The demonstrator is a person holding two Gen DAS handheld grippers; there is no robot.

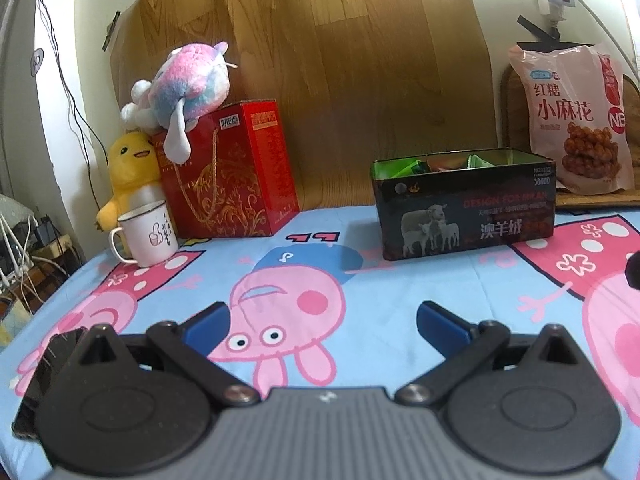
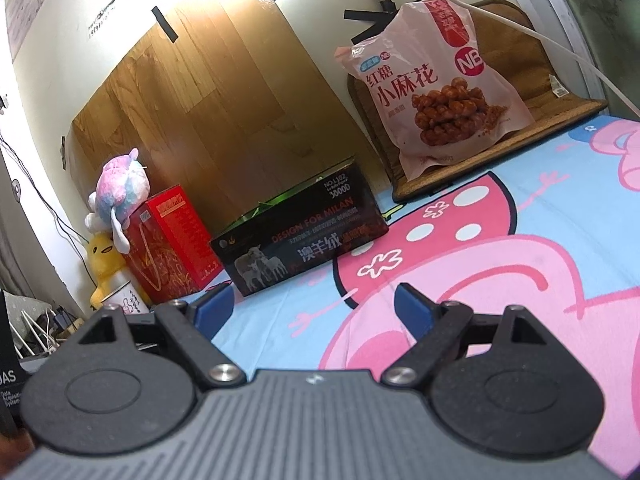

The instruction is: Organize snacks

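A black tin box point(image 1: 466, 204) with sheep on its side stands open on the cartoon tablecloth point(image 1: 360, 280), with green and orange snack packets point(image 1: 452, 165) inside. The same tin point(image 2: 304, 236) shows in the right wrist view. A pink bag of twisted dough snacks point(image 1: 576, 120) leans upright behind the tin to its right; in the right wrist view the bag point(image 2: 432, 84) rests on a brown mat. My left gripper point(image 1: 323, 322) hovers low over the cloth, open and empty, well short of the tin. My right gripper point(image 2: 312, 306) is also open with nothing between its blue pads.
A red gift box point(image 1: 236, 172) stands at the back left with a pastel plush point(image 1: 188, 84) on top, a yellow duck plush point(image 1: 130, 172) and a white mug point(image 1: 146, 236) beside it. A wood-pattern board point(image 1: 320, 60) covers the wall. Cables hang off the table's left edge point(image 1: 48, 272).
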